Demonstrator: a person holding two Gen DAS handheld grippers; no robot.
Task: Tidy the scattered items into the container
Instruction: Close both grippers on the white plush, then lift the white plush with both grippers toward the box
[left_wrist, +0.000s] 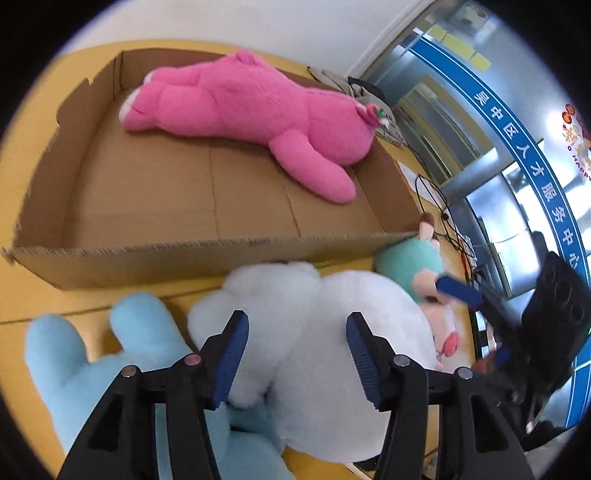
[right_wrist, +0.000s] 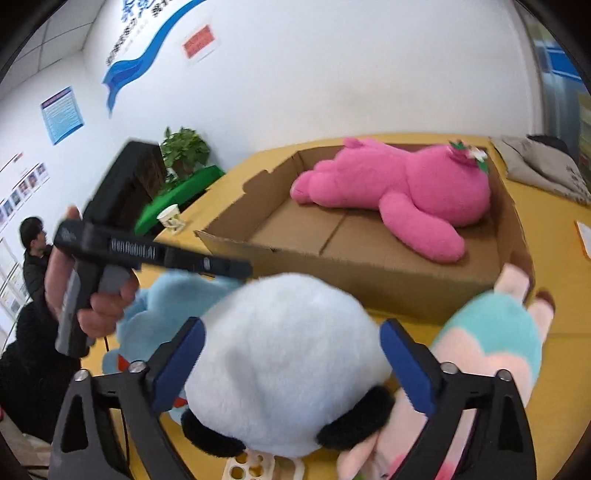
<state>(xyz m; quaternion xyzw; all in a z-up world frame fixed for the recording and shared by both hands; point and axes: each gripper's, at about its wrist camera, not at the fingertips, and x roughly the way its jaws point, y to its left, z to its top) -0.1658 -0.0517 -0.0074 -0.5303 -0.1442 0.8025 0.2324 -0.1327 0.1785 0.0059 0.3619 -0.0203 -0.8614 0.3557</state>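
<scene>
With the pink plush bear (right_wrist: 402, 192) already boxed in the cardboard box (right_wrist: 369, 273) at frame top, both the left gripper (left_wrist: 297, 354) and right gripper (right_wrist: 291, 365), spread, straddle the white plush toy (right_wrist: 284, 354) on the yellow surface (right_wrist: 569, 325) at lower centre; closing and lifting likely follow.

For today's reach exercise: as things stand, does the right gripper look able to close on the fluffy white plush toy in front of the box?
Probably yes. The right gripper stands open with the fluffy white plush toy already between its blue pads, and nothing lies over the toy. The pink-and-teal plush doll crowds one side.
</scene>
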